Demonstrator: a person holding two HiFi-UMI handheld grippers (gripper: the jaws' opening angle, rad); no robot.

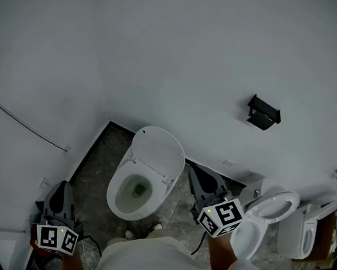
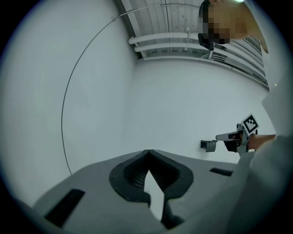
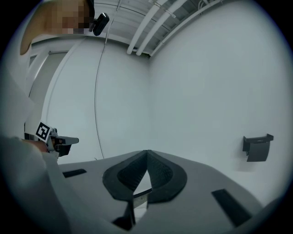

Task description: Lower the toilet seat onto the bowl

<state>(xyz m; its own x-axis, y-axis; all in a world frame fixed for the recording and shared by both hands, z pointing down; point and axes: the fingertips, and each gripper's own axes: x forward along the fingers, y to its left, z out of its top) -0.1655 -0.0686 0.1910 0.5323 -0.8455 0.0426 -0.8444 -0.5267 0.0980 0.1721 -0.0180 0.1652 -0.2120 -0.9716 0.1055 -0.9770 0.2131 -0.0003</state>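
The toilet seat (image 1: 158,150) stands raised, leaning back toward the white wall (image 1: 164,54) above its bowl (image 1: 132,192). From the head view I cannot separate the ring from a lid. It sits between my two tools, just left of the right tool (image 1: 194,169), whose tips are near the seat's right edge, though I cannot tell whether they touch it. It is well off to the right of the left tool (image 1: 63,185). Both tools are clenched with nothing in them: in each gripper view the ribbed pads meet at the tip and only bare wall shows beyond them, with no part of the toilet in sight. I judge the seat to be stiff moulded plastic, light for its size, smooth and probably slippery, turning on a hinge at the back of the bowl. Once it tips past upright its own weight should carry it down, and an uncontrolled drop could slam it on the rim. So I would take it at the top front edge, farthest from the hinge, either pinching that edge or hooking a closed tip behind it, and ease it down. The right tool looks the better placed for that. Farther right of the right tool stands another toilet (image 1: 249,235), and above it a dark holder (image 1: 263,113) is fixed to the wall. A thin cable (image 1: 21,122) runs along the wall above the left tool.
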